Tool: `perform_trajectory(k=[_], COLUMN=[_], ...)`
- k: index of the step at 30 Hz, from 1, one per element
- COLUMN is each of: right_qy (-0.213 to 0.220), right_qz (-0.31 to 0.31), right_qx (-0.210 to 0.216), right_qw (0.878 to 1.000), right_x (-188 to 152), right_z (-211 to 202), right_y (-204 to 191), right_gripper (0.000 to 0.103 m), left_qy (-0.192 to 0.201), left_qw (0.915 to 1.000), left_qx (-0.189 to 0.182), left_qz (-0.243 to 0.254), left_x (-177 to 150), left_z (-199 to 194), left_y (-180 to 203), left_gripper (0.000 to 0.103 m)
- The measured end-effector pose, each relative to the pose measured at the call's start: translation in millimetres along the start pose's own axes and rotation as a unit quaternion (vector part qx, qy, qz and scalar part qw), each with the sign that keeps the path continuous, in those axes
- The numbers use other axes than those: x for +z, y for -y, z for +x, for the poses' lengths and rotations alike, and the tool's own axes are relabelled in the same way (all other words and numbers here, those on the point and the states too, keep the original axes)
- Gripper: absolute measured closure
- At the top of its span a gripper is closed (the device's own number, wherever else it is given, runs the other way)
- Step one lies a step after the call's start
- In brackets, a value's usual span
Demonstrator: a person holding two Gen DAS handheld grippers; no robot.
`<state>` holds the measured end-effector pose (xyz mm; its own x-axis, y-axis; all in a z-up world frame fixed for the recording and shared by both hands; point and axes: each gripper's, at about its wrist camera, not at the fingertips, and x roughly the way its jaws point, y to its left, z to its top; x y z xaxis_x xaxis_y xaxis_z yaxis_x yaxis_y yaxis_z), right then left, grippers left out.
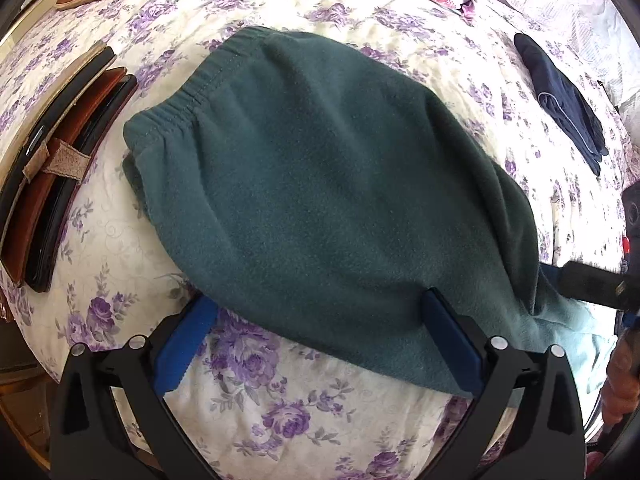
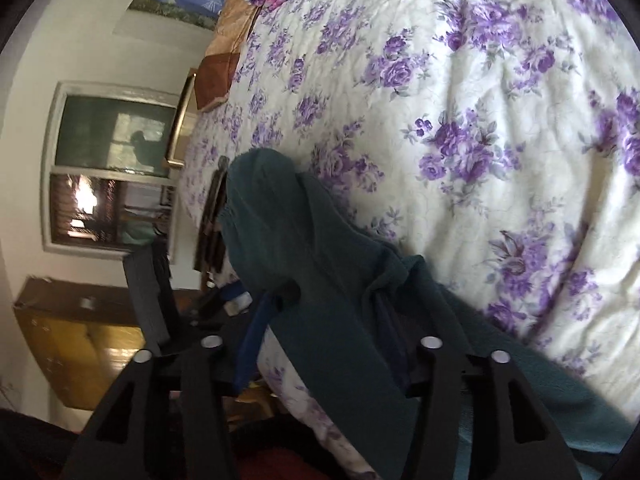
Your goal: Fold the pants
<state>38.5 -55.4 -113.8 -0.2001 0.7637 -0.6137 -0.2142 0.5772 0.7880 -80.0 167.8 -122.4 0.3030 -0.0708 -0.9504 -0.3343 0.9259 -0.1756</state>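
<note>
On the floral bed (image 1: 280, 420) your green fleece pants (image 1: 328, 184) lie soft and limp; left claw (image 1: 316, 340) gapes at their near hem, right claw (image 2: 336, 320) seemingly slack around bunched fabric; grip the hem.

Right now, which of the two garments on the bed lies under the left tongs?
The green pants, fleecy with an elastic waistband; the folded navy garment lies farther off.

White wall (image 2: 92, 40) — window (image 2: 112, 168), floral bedspread (image 2: 480, 80).
</note>
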Motion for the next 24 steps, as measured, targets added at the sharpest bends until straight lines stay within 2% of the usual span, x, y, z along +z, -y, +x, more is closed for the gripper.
perform_trajectory(k=[2, 5, 7, 9, 11, 14, 18, 24], right_qy=[0.021, 0.039, 0.034, 0.029, 0.027, 0.036, 0.026, 0.003], right_qz=[0.056, 0.165, 0.199, 0.238, 0.273, 0.301, 0.316, 0.279], right_qx=[0.011, 0.072, 0.079, 0.094, 0.113, 0.114, 0.095, 0.073], right_qw=[0.998, 0.983, 0.976, 0.966, 0.955, 0.946, 0.944, 0.957], right_x=[11, 10, 5, 1, -3, -8, -14, -3], right_z=[0, -7, -8, -6, -1, -4, -10, 2], right_y=[16, 46, 58, 69, 77, 84, 89, 78], right_gripper=[0.044, 0.049, 0.065, 0.073, 0.077, 0.084, 0.089, 0.087], left_qy=[0.001, 0.0, 0.001, 0.003, 0.004, 0.003, 0.005, 0.007], left_qw=[1.0, 1.0, 1.0, 1.0, 1.0, 1.0, 1.0, 1.0], left_qx=[0.001, 0.001, 0.0, 0.002, 0.002, 0.002, 0.002, 0.003], left_qz=[0.0, 0.0, 0.0, 0.0, -0.001, 0.0, 0.0, 0.001], left_x=[-1, 0, 0, 0, 0, 0, 1, 1], left_z=[0, -1, -1, -1, -1, -1, -1, -2], left_y=[0, 0, 0, 1, 0, 0, 0, 1], left_gripper=[0.004, 0.004, 0.004, 0.004, 0.004, 0.004, 0.004, 0.004])
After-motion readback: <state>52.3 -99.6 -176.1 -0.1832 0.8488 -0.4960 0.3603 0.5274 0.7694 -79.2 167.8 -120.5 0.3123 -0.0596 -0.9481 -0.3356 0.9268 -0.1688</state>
